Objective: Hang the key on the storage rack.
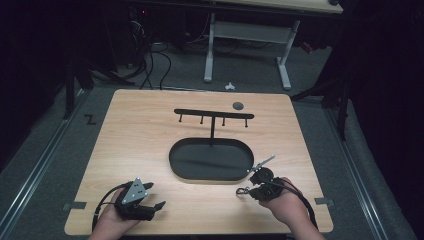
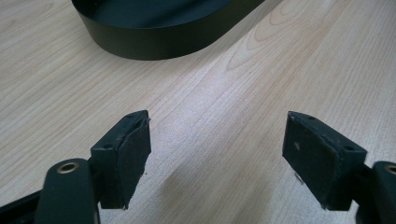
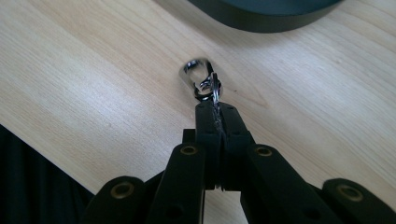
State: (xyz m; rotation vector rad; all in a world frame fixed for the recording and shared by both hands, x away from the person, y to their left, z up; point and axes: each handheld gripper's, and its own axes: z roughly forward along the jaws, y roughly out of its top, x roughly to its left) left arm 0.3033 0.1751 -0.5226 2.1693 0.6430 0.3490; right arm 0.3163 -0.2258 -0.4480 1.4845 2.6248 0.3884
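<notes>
My right gripper [image 3: 216,109] is shut on a small silver snap clasp [image 3: 198,74], pinching its thin ring end so that the rounded loop sticks out past the tips, just over the wooden table. In the high view that gripper [image 1: 248,190] and the clasp [image 1: 243,191] are at the front right, close to the black oval tray [image 1: 200,162]. My left gripper [image 2: 217,154] stands open above bare wood with nothing between its pads. It sits at the front left in the high view [image 1: 155,196].
A black T-shaped rack [image 1: 213,115] with several hanging pegs rises from the tray's far side. A small grey disc [image 1: 238,105] lies behind it. The tray wall [image 2: 154,46] is ahead of my left gripper. The table's front edge runs just behind both hands.
</notes>
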